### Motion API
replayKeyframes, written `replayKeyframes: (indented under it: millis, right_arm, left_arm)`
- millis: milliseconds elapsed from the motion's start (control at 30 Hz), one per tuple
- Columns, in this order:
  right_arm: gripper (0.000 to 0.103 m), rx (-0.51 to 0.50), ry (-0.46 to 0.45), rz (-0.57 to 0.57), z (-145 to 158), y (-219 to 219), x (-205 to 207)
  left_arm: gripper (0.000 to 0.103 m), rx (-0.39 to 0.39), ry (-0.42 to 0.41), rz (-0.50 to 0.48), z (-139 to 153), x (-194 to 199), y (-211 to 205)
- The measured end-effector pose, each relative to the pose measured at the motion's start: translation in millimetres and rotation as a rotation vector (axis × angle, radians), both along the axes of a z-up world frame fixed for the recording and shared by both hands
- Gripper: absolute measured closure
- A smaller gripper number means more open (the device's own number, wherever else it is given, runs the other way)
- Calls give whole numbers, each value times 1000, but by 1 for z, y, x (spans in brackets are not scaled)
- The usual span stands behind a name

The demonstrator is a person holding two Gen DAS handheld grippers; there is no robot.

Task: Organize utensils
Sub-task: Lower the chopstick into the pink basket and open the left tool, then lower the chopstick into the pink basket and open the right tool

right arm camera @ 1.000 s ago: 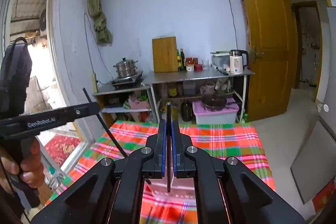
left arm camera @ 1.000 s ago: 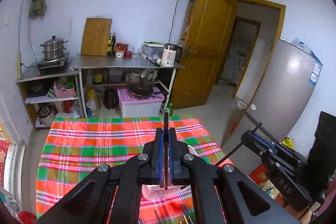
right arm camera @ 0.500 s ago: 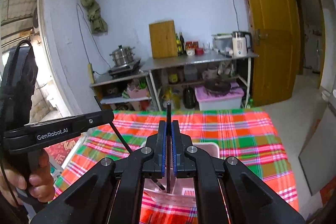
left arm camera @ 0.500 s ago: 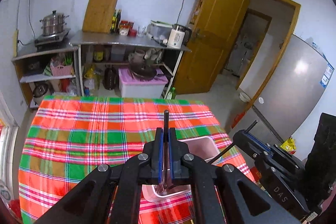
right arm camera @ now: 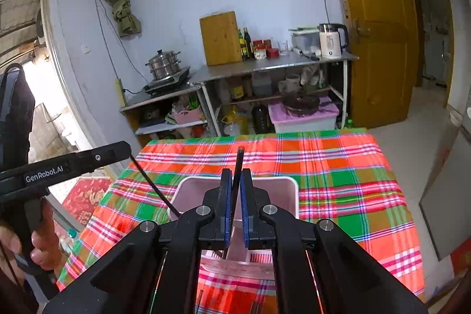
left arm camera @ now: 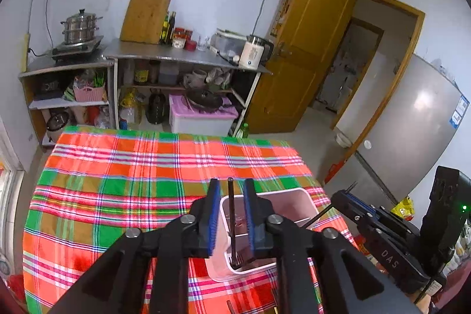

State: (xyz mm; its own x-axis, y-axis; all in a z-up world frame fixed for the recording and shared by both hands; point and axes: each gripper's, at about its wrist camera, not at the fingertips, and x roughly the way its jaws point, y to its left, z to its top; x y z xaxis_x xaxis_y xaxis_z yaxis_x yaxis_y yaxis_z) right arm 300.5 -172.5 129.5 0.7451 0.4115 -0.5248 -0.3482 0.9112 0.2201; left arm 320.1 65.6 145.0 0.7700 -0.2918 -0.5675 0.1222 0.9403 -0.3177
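A pale pink utensil bin [left arm camera: 290, 197] [right arm camera: 188, 190] stands on the plaid tablecloth. My left gripper [left arm camera: 231, 187] is open right over it. A black fork [left arm camera: 231, 214] stands free between the fingers, tines down in the bin. My right gripper [right arm camera: 234, 177] is nearly shut on a dark utensil handle [right arm camera: 238, 164], held upright above the bin. Each gripper shows in the other's view, the right one [left arm camera: 379, 228] at right, the left one [right arm camera: 67, 164] at left.
The plaid cloth [left arm camera: 132, 167] covers the table. More utensils [left arm camera: 275, 299] lie at its near edge. Kitchen shelves [left arm camera: 164, 61], an orange door [left arm camera: 297, 55] and a fridge [left arm camera: 412, 119] stand beyond the table.
Both grippers tilted down and came over the pink bin. My left gripper opened and let go of the fork, which now stands in the bin. The right gripper still holds its utensil.
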Motion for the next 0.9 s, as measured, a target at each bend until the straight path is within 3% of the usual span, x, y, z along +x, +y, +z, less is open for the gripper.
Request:
replayKeyframes:
  millis: [100,533,700,900]
  right_arm:
    - [94,7,-26,-6,11,-7,-9]
    - [93,22,-136,-25,44,-32,-73]
    - [93,48,-141,-35,40,-51,-106]
    - [93,48,-85,-45,10,-64,-141]
  left_arm:
    - [72,6,-32,14,10,-12,4]
    - [72,21,-164,33,38,-101,5]
    - [72,20,-181,26,26,-141,-1]
    - [72,0,-138,25,-13,-182,-8]
